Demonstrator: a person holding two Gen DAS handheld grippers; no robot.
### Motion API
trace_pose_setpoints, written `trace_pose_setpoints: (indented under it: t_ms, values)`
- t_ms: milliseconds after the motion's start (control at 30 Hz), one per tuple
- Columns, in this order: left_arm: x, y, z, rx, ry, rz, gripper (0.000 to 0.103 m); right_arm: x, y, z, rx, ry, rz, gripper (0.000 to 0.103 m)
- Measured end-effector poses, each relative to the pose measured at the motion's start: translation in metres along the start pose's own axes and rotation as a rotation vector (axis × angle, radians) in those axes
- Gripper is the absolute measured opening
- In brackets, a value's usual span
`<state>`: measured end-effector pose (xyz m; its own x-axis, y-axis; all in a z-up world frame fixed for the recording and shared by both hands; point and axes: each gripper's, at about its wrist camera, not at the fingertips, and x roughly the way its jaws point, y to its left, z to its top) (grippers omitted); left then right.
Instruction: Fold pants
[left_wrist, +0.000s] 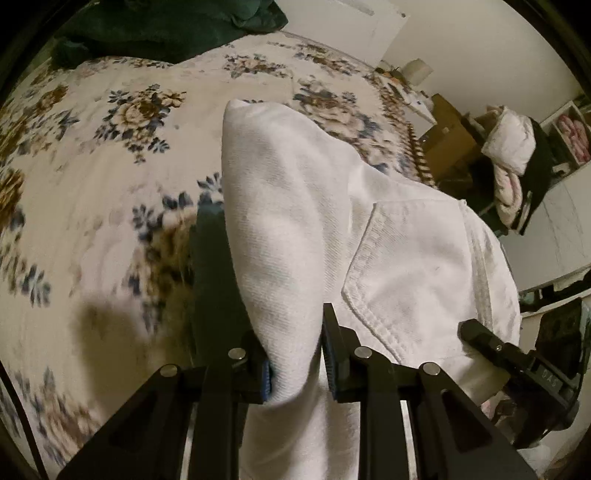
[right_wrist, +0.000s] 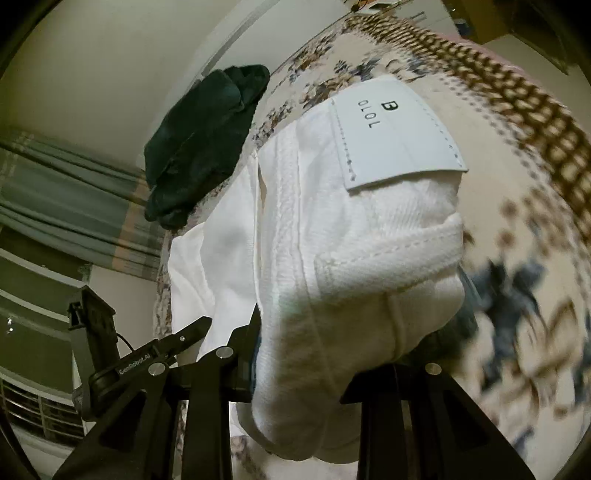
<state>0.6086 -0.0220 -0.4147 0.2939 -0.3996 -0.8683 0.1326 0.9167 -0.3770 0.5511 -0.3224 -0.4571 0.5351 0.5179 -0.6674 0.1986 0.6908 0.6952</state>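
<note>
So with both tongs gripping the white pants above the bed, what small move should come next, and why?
Probably lower both together onto the bedspread. The left tongs pinch a fold of the pants, the right tongs hold the waistband end by the label, and the cloth bunches and hangs between them, so laying it flat should come before the next fold.

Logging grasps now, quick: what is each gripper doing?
Left gripper: closed on the white pants.
Right gripper: closed on the white pants, near the waistband.
</note>
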Motion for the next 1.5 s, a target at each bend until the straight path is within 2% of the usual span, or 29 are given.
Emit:
trace_pose_setpoints:
  t_ms: [67,100,133,200,233,300,333,433,533,667,800,1000,1133,1333,1500]
  values:
    - [0.026,0.013,0.013,0.006,0.047,0.059,0.037,0.032,-0.01,0.02,0.013,0.045,-0.023,0.033]
    - [0.035,0.019,0.014,-0.003,0.072,0.074,0.039,0.044,-0.017,0.024,0.031,0.069,-0.045,0.039]
    - [0.042,0.025,0.014,-0.017,0.089,0.075,0.041,0.049,-0.024,0.024,0.044,0.083,-0.059,0.047]
    - [0.039,0.035,0.011,-0.051,0.081,0.086,0.051,0.05,-0.028,0.024,0.049,0.096,-0.076,0.058]
    - [0.032,0.036,0.007,-0.057,0.064,0.11,0.061,0.047,-0.025,0.023,0.029,0.106,-0.104,0.074]
    - [0.02,0.032,0.001,-0.042,0.04,0.175,0.076,0.038,-0.017,0.018,-0.02,0.113,-0.173,0.09]
    - [0.013,0.027,-0.004,-0.025,0.023,0.223,0.085,0.034,-0.012,0.016,-0.05,0.11,-0.234,0.093]
    - [-0.004,0.011,-0.017,0.024,-0.015,0.319,0.096,0.017,0.009,0.007,-0.158,0.084,-0.398,0.099]
    - [-0.016,-0.004,-0.027,0.051,-0.03,0.377,0.096,-0.001,0.036,-0.006,-0.271,0.023,-0.572,0.1]
    - [-0.038,-0.021,-0.034,0.043,-0.052,0.384,0.096,-0.027,0.059,-0.016,-0.328,-0.028,-0.657,0.102]
    - [-0.069,-0.046,-0.041,0.059,-0.087,0.392,0.096,-0.055,0.079,-0.027,-0.335,-0.047,-0.664,0.102]
    - [-0.143,-0.083,-0.059,0.08,-0.153,0.395,0.096,-0.13,0.128,-0.058,-0.352,-0.098,-0.674,0.102]
    - [-0.201,-0.114,-0.081,0.099,-0.196,0.395,0.096,-0.198,0.17,-0.084,-0.385,-0.157,-0.677,0.102]
    - [-0.305,-0.164,-0.129,0.144,-0.281,0.401,0.096,-0.305,0.23,-0.129,-0.414,-0.225,-0.639,0.102]
    - [-0.374,-0.195,-0.166,0.162,-0.356,0.394,0.096,-0.393,0.276,-0.171,-0.438,-0.282,-0.608,0.102]
